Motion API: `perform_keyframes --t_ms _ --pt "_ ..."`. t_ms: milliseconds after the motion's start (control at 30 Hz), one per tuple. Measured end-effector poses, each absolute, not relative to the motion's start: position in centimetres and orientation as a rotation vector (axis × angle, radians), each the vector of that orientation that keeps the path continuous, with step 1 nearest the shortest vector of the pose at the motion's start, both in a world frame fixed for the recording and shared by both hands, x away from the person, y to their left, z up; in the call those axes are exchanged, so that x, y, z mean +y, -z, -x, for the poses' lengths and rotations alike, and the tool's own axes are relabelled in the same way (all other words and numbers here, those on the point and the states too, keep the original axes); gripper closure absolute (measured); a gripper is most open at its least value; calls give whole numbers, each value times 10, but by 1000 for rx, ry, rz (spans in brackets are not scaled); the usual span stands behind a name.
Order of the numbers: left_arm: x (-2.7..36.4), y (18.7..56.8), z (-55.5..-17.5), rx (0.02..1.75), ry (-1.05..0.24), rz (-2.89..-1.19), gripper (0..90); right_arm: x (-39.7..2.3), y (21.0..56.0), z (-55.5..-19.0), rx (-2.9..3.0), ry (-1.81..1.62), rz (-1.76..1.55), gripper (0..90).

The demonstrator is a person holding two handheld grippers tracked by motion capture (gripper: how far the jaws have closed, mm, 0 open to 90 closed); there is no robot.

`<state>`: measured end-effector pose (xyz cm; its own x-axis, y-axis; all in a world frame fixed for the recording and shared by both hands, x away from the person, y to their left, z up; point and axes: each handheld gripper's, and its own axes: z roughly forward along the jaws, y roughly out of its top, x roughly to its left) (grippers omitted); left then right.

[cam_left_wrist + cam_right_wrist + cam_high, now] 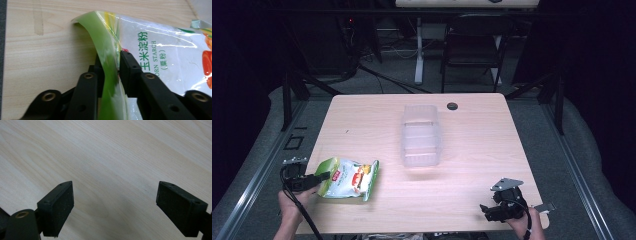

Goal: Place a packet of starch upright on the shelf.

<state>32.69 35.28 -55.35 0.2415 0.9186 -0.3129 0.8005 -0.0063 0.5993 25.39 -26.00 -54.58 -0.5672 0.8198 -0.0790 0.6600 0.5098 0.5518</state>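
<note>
Wood surface carries everything, so I begin with it: pale and wide, with a small dark round cap near its far edge. Next in size is the clear plastic container, which stands in the middle, well apart from both hands. Smaller is the green and white starch bag, lying at the near left part of the surface. Its green end is lifted and bent, because the left tongs are closed on this edge; in the left gripper view the film is pinched thin between the two black jaws. The right tongs hover at the near right corner, jaws wide apart, with nothing between them.

I judge the risk is in this hold. Only a narrow strip of smooth film is caught, while the heavy powder sits far from the jaws. If the bag is raised quickly, the film may slip out, or the seam may tear and spill starch. The hanging bag could also swing and knock the container.
</note>
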Motion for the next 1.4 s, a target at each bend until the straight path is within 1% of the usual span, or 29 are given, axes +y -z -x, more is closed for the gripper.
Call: perform_keyframes --t_ms 33,67,100,300,1233,1400 --pt "352 553 -327 1570 -216 -1826 777 -260 546 -254 2425 -678 -1235 138" --pt "350 553 -327 1557 -216 -1836 824 -260 546 -254 2425 -681 -1241 138" --pt "350 553 -327 1557 -216 -1836 848 -260 546 -254 2425 -681 -1241 138" --pt "346 551 -325 1538 -233 -1854 894 -260 545 -253 2421 -682 -1231 139" --pt "334 529 -311 1432 -347 -1809 898 -261 546 -255 2422 -677 -1239 139" --pt "332 524 -310 1417 -342 -1813 898 -261 547 -256 2424 -675 -1250 139"
